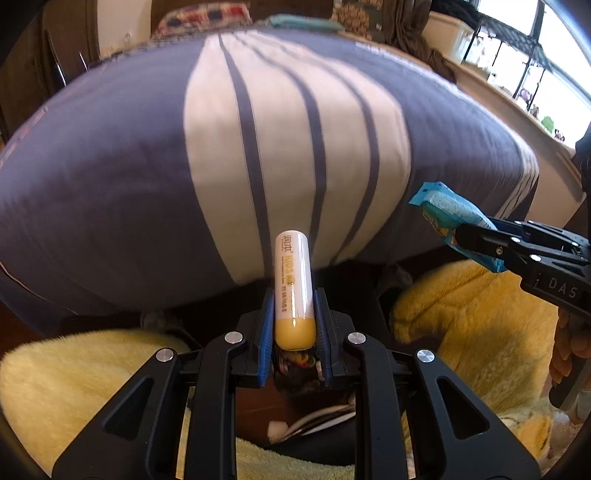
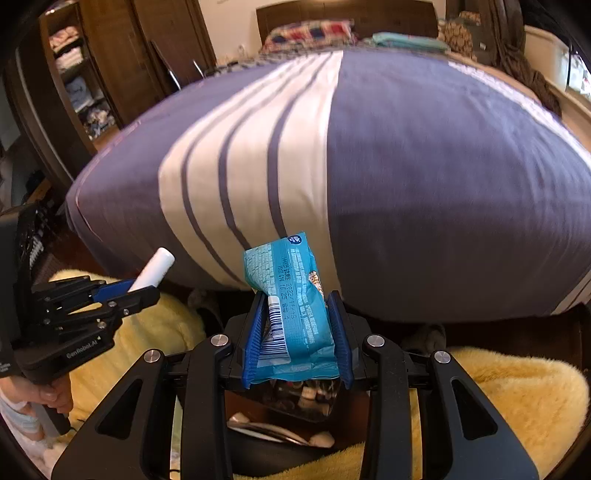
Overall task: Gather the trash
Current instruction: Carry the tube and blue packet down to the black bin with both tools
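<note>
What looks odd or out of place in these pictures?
Nothing looks spilled or damaged. The left hand-held gripper grips a white tube with a yellow cap, the right hand-held gripper a crumpled blue wrapper. Both are held in front of the striped bed cover.

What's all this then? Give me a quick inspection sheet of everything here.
Surface: bed with purple, white-striped cover, nothing lying on it.
Job's things: white tube with yellow cap; blue snack wrapper.
Clutter: yellow fluffy rug; dark container of trash below the grippers.
Grippers: left gripper clamps the tube; right gripper clamps the wrapper.
Cables: nothing seen.
Surroundings: wooden wardrobe, pillows, window.
</note>
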